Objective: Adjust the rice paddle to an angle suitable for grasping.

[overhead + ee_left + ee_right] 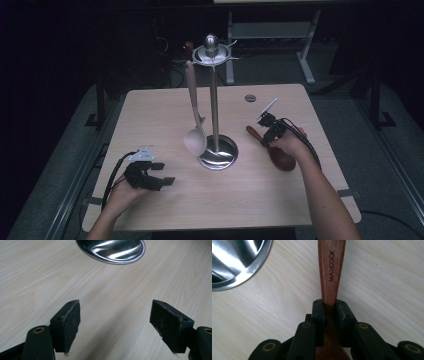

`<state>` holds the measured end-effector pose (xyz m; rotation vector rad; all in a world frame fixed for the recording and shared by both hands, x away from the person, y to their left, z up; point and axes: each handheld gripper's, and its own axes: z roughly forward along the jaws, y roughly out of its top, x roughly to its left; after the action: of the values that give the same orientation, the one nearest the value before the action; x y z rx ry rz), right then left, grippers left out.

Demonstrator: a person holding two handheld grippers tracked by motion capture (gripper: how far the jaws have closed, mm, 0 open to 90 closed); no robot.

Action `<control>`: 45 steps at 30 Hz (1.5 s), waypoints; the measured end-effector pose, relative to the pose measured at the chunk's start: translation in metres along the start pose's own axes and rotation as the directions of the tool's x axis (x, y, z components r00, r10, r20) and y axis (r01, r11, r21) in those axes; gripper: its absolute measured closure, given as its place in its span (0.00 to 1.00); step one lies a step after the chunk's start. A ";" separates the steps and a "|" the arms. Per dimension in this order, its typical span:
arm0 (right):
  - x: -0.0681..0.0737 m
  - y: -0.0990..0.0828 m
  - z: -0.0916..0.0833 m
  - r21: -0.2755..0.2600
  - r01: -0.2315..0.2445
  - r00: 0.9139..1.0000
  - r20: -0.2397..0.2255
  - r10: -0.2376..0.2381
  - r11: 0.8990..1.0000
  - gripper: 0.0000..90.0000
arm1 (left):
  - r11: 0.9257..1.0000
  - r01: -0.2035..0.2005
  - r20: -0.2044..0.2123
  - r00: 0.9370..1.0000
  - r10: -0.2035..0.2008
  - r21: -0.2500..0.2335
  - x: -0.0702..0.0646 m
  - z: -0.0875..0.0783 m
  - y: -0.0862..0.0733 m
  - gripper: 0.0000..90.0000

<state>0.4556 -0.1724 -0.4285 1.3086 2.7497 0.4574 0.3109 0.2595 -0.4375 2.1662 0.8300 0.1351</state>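
Desk (165,115): light wood, square, mostly bare. Steel utensil stand (215,100) sits at the middle, round base (218,152) on the desk, hook ring at the top of the pole. A pale ladle (194,120) hangs from one hook on the left side, bowl down near the base.

Wooden spoon (277,150) lies on the desk right of the stand, bowl toward the near side, handle pointing far-left. Right gripper (270,131) is clamped narrow on the handle; in the right gripper view the pads (319,315) press both sides of the neck just above the bowl, handle (331,267) running straight out ahead.

Left gripper (162,172) rests near-left on the desk, jaws wide, nothing between them; its view shows bare desk and the base rim (112,252) ahead.

Step in hand, my read: lift the spoon and hang it on the stand. Notes:
- grip is low on the neck, so the long handle will lever; keep the squeeze firm, lift slow.
- swing the handle end up, approach a free hook away from the ladle.
- left gripper could steady the base if the stand rocks.
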 end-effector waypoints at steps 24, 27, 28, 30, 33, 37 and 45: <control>0.021 -0.062 -0.065 -0.484 -0.076 0.997 -0.054 0.056 0.872 0.88 | 0.998 0.002 0.008 1.000 -0.002 -0.064 -0.007 -0.010 0.028 0.18; 0.023 -0.069 -0.071 -0.533 -0.075 0.997 -0.061 0.050 0.843 0.88 | 0.998 -0.017 -0.009 1.000 0.016 -0.059 -0.007 -0.010 0.032 0.16; 0.025 -0.071 -0.073 -0.543 -0.075 0.997 -0.059 0.051 0.837 0.88 | 0.997 -0.021 0.004 1.000 0.021 -0.069 -0.007 -0.010 0.033 0.16; 0.027 -0.075 -0.075 -0.560 -0.077 0.997 -0.063 0.050 0.825 0.88 | 0.997 -0.026 0.010 1.000 0.027 -0.072 -0.006 -0.011 0.037 0.16; 0.030 -0.080 -0.077 -0.592 -0.076 0.996 -0.078 0.037 0.802 0.88 | 0.996 -0.028 0.009 1.000 0.028 -0.079 -0.007 -0.011 0.042 0.16; 0.040 -0.087 -0.083 -0.627 -0.068 0.996 -0.087 0.017 0.776 0.88 | 0.995 -0.053 -0.002 0.999 0.053 -0.086 -0.010 -0.016 0.047 0.16; 0.051 -0.094 -0.089 -0.694 -0.065 0.990 -0.137 -0.042 0.717 0.88 | 0.993 -0.051 -0.018 0.999 0.049 -0.104 -0.011 -0.026 0.049 0.16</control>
<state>0.3364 -0.2104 -0.3674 1.0951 2.2397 1.4685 0.3187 0.2472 -0.3827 2.0906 0.7612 0.2159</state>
